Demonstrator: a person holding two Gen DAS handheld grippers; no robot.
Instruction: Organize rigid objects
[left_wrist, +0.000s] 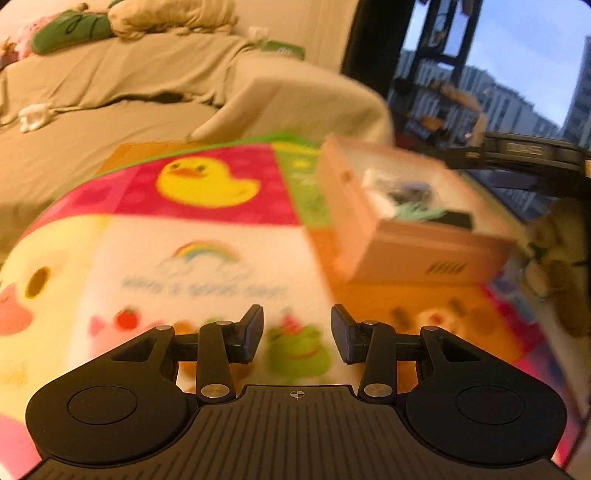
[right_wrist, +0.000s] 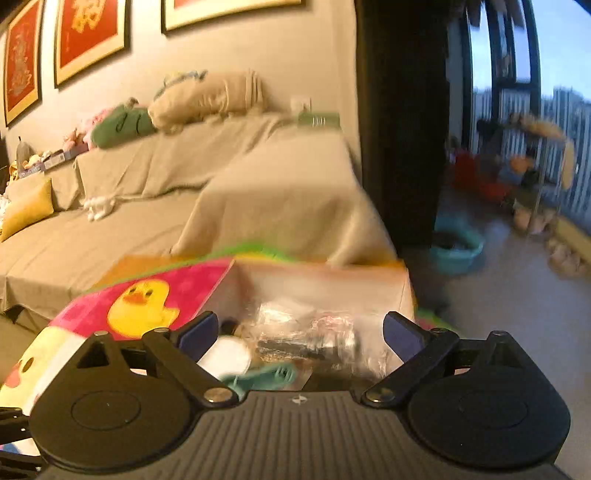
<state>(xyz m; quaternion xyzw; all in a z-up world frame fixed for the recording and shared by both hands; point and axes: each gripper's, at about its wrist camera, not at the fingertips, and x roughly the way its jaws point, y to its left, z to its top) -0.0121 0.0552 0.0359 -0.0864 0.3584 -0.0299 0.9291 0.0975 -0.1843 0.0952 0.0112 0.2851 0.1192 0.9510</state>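
The left gripper (left_wrist: 297, 338) hovers over the cartoon mat (left_wrist: 207, 254), jaws apart and empty. The right gripper (right_wrist: 300, 334), wide open, hangs above the cardboard box (right_wrist: 325, 284) of blurred objects.

We are seeing a beige covered sofa (right_wrist: 155, 206) carrying a green cushion (right_wrist: 122, 127); red framed pictures (right_wrist: 88, 33) are hanging above, and a teal basin (right_wrist: 458, 247) is sitting on the floor.

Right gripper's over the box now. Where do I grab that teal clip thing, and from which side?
Judging from the blurred right wrist view, take the teal clip across its narrow body, coming straight down from above with the open right gripper. It lies flat in the cardboard box, crowded by a white disc and plastic bags.
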